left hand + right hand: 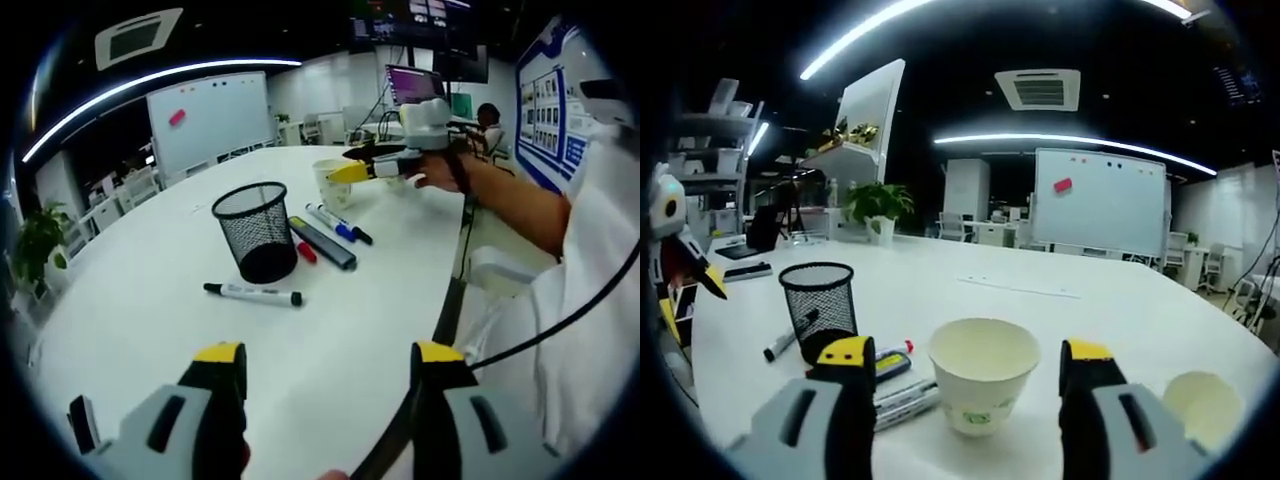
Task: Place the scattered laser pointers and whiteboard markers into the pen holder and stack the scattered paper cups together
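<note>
We hold the left tongs (325, 375) released above the counter (150, 300), the pen holder (255, 228) and markers (254, 293) ahead of them. The right tongs (965, 375), also released, frame the upright paper cup (983, 385) between their jaws for pickup; a second cup (1202, 405) lies to their right.

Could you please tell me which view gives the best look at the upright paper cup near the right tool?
The right gripper view: the cup stands upright, close and centred between the open right tool's jaws, rim and wall clear. The left gripper view shows the same cup far off and small, partly hidden behind the right tool.
</note>
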The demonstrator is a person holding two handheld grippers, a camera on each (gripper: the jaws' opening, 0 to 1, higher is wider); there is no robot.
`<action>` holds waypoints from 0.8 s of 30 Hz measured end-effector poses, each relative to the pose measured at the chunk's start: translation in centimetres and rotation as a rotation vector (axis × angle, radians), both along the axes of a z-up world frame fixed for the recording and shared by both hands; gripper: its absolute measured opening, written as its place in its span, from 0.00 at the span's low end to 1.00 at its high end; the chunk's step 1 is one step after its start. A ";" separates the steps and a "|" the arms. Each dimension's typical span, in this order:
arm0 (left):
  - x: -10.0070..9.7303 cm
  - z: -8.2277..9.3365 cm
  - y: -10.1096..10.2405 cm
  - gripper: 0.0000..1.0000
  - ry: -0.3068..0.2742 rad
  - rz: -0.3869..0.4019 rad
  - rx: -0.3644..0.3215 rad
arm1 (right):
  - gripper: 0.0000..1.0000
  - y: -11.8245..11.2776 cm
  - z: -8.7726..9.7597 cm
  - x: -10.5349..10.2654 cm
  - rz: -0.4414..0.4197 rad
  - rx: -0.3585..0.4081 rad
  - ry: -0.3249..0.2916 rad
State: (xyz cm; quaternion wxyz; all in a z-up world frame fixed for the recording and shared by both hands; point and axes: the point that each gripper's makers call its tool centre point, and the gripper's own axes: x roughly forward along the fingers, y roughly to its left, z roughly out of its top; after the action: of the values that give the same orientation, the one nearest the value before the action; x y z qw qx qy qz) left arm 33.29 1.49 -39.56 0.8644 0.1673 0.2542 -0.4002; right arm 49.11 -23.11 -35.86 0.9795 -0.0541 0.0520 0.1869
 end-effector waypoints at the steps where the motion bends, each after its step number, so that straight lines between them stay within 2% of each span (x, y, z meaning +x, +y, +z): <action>1: 0.0 0.0 0.0 0.67 0.000 0.001 0.000 | 0.75 0.1 0.0 0.0 0.000 -0.001 0.000; 20: -0.1 0.0 0.2 0.67 0.003 0.006 -0.003 | 0.67 -0.6 -0.8 1.2 -0.055 -0.025 -0.004; 24: -0.1 0.0 0.2 0.67 0.002 0.006 -0.001 | 0.62 -0.7 -0.9 1.5 -0.062 -0.032 -0.008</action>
State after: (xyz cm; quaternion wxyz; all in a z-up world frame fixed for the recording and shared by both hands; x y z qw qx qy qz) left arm 33.23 1.72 -39.57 0.8653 0.1659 0.2556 -0.3979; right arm 50.59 -23.85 -36.75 0.9840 -0.0692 0.0525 0.1554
